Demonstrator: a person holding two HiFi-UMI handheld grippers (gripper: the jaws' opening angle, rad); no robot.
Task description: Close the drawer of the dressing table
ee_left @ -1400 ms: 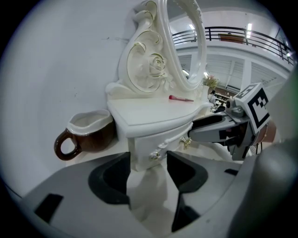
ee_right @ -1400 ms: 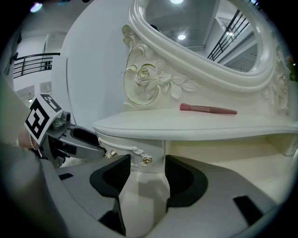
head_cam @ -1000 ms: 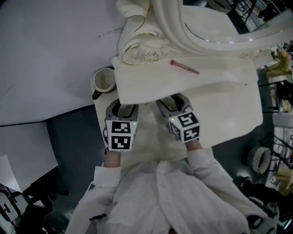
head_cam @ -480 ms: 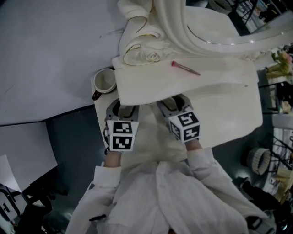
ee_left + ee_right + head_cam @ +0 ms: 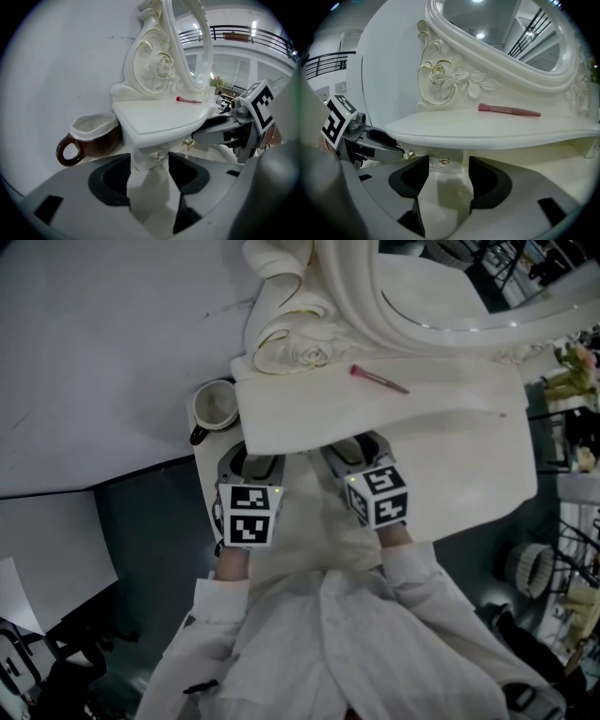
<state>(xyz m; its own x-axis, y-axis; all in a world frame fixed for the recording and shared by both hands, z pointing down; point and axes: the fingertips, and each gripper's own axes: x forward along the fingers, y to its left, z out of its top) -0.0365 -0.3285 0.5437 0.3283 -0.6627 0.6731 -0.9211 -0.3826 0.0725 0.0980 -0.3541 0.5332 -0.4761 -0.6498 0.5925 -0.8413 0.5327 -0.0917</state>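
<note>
The small white dressing table [image 5: 441,427] stands on a white surface, its mirror behind it. Its drawer front [image 5: 151,158], with a gold knob [image 5: 444,161], sits under the tabletop. Both grippers point at it side by side, their tips tucked under the tabletop edge in the head view. My left gripper [image 5: 149,166] is open, and the drawer front lies just ahead of its jaw tips. The jaws of my right gripper [image 5: 447,171] have just been opening and stand wide, with nothing gripped and the knob ahead of the gap.
A brown mug [image 5: 214,407] with a white inside stands left of the dressing table, close to the left gripper. A pink stick [image 5: 379,378] lies on the tabletop. Dark floor and cluttered racks lie to the right.
</note>
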